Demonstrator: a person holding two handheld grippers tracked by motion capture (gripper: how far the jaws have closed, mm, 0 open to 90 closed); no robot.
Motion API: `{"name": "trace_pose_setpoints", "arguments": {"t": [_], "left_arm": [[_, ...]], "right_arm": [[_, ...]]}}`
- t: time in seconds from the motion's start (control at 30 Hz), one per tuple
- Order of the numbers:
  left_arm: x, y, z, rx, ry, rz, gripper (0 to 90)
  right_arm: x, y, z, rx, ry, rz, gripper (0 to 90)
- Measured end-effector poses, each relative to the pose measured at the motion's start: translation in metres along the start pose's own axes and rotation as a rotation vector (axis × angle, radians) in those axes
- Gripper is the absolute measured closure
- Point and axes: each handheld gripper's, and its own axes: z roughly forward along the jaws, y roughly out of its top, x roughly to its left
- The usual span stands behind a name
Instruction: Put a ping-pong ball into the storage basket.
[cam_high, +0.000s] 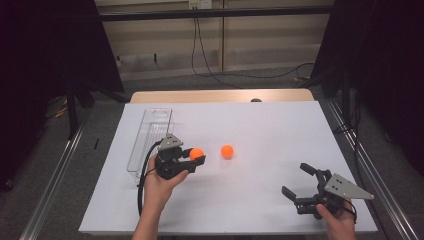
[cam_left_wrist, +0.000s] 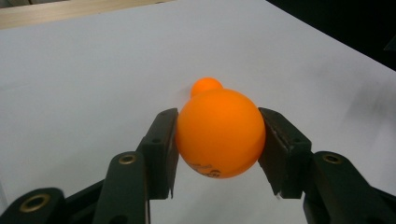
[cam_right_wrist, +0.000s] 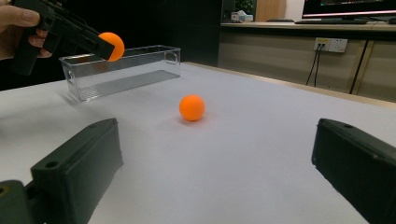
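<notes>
My left gripper is shut on an orange ball, held off the white table beside a clear plastic bin. In the left gripper view both pads press the sides of the held ball, and a second orange ball peeks out behind it. That second ball rests on the table just right of the held one, apart from it. My right gripper stands open near the front right corner with nothing between its jaws. The right gripper view shows the loose ball, the bin and the held ball.
The white sheet covers the table; a strip of wood shows along its far edge. The bin lies lengthwise at the left and holds nothing. Cables run over the floor behind, and dark curtains stand at both sides.
</notes>
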Motion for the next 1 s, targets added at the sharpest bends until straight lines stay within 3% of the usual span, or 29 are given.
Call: {"name": "trace_pose_setpoints", "arguments": {"t": [0.37,1.0], "left_arm": [[0.004,0.000,-0.005,-0.009,0.017,-0.017,50.9],[0.016,-0.001,-0.016,-0.018,0.086,-0.028,50.9]], "right_arm": [[0.000,0.000,0.000,0.000,0.000,0.001,1.1],[0.000,0.000,0.000,0.000,0.001,0.002,1.2]]}}
